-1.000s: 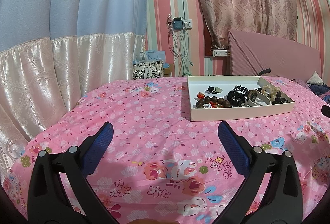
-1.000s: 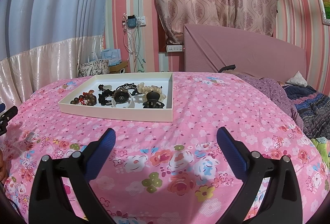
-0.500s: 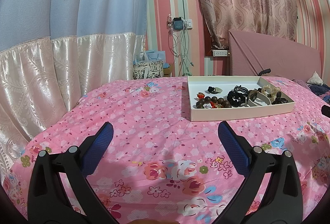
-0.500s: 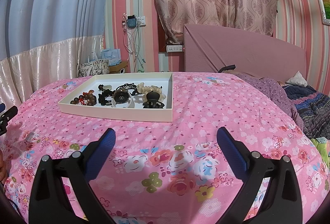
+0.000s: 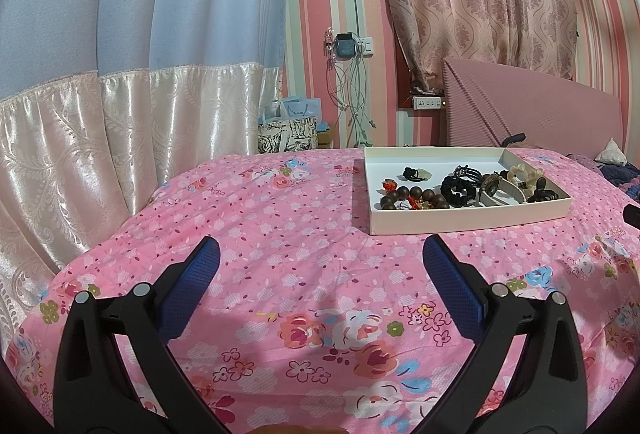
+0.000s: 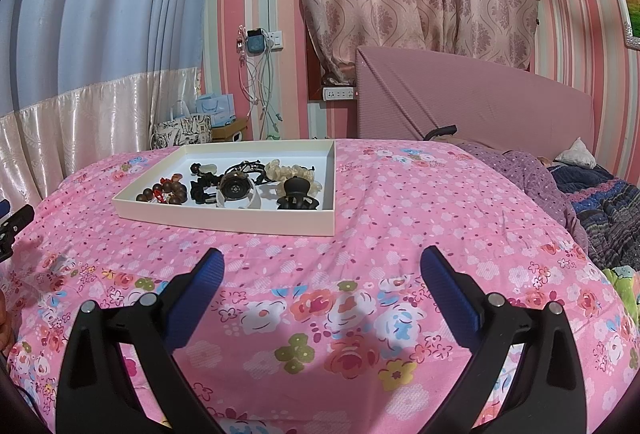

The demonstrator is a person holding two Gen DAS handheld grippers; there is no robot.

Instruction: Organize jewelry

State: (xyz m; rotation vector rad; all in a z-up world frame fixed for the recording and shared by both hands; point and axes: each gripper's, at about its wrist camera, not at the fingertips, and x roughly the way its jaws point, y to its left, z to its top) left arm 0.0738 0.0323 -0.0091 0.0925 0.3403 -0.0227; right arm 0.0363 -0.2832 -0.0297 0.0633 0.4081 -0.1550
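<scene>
Left wrist view: left gripper point(image 5: 321, 254) had its jaws spread wide, nothing between them, above the pink floral bedspread point(image 5: 280, 234). The cream tray point(image 5: 468, 222) lay ahead and right of the jaws, well apart. In it: brown bead bracelet point(image 5: 416, 196), black scrunchie point(image 5: 458, 190), white-strapped watch point(image 5: 500, 190), black claw clip point(image 5: 542, 194) at the right end.

Right wrist view: right gripper point(image 6: 322, 254) also held its jaws wide apart and empty over the bedspread point(image 6: 400, 226). Tray point(image 6: 224, 220) ahead and left, well apart. This view showed the watch point(image 6: 236, 188) dial face-on, a pale bead bracelet point(image 6: 292, 172) behind the claw clip point(image 6: 298, 194), and dark bedding point(image 6: 600, 210) at right. The left view alone showed the tray's bare far-left floor.
</scene>
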